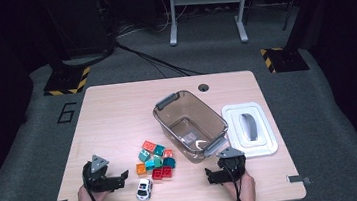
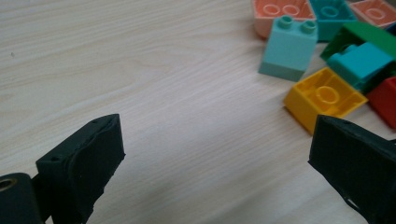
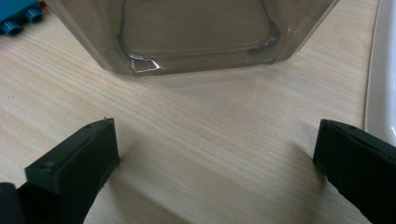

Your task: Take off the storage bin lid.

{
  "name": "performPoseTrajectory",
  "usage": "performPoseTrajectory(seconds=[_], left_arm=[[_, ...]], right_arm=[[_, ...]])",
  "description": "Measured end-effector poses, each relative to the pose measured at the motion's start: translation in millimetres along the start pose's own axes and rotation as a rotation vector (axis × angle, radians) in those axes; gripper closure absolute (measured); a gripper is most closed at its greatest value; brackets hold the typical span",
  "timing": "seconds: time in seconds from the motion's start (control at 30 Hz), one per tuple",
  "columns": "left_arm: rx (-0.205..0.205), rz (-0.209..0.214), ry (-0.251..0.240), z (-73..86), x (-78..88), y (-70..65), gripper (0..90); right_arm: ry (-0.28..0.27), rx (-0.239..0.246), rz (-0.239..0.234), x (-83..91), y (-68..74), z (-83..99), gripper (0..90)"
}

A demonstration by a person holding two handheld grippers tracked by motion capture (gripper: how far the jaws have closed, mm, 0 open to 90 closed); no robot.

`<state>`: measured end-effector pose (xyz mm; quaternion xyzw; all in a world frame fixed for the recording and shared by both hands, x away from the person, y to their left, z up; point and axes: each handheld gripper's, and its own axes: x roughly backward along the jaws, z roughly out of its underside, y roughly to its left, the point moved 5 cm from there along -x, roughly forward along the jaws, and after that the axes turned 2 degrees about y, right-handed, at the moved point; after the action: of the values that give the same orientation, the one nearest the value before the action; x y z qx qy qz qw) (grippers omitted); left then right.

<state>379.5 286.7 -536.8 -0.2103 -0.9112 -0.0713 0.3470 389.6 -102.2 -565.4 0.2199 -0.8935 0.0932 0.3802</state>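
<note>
two grippers, left gripper (image 1: 122, 177) and right gripper (image 1: 208, 175), gape wide beside the bricks (image 1: 155, 159)

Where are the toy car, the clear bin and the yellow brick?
Toy car (image 1: 144, 189), high view, on its white roof.
Clear bin (image 1: 168, 101), high view, on the grey handle at its far rim.
Yellow brick (image 2: 324, 94), left gripper view, on its top stud.

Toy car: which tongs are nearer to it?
Left. The left tongs sit just left of the toy car, open. The right tongs are farther off to its right, near the clear bin.
</note>
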Motion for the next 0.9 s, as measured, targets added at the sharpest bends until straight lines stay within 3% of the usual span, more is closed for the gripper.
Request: performPoseTrajectory(seconds=[0.2,0.5,0.9], left_arm=[[-0.003,0.033,-0.037,-4.0,14.4,-18.9,3.4],[-0.004,0.071,-0.04,-1.1,19.5,-43.5,4.8],[-0.054,0.098,-0.002,9.0,16.2,-80.5,4.7]], right_arm=[[0.001,-0.007,0.004,0.2,0.1,0.1,0.0],[0.001,-0.012,0.006,0.4,0.1,0.1,0.3],[-0.002,-0.006,0.007,0.4,-0.6,0.2,0.5]])
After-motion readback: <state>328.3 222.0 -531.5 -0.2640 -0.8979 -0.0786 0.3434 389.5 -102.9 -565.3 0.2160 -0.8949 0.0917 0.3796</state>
